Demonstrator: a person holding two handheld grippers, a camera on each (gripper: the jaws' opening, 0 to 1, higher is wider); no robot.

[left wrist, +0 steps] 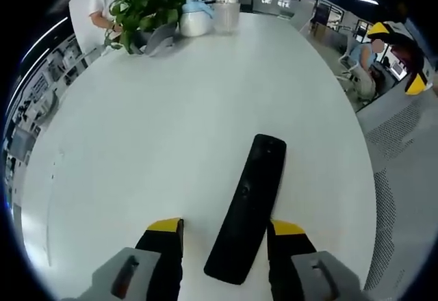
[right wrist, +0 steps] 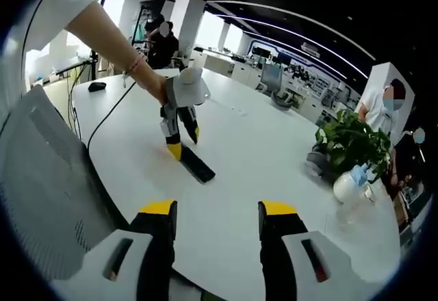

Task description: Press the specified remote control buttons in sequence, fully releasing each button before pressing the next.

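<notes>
A long black remote control (left wrist: pixel 248 202) lies flat on the white table (left wrist: pixel 157 130), its near end between my left gripper's (left wrist: pixel 226 229) yellow-tipped jaws. Those jaws stand open on either side of it: a gap shows on the left, and the right jaw is close to the remote's edge. In the right gripper view, the left gripper (right wrist: pixel 185 144) points down over one end of the remote (right wrist: pixel 198 166), held by a person's hand. My right gripper (right wrist: pixel 217 208) hangs open above the table's near edge, a good way from the remote, with nothing between its jaws.
At the table's far end stand a potted plant (left wrist: pixel 154 3), a spray bottle (left wrist: pixel 195 17) and a clear jar (left wrist: pixel 227 14). A black cable (right wrist: pixel 102 120) runs across the table. A mesh chair back (right wrist: pixel 48 178) is beside the edge. People sit around the room.
</notes>
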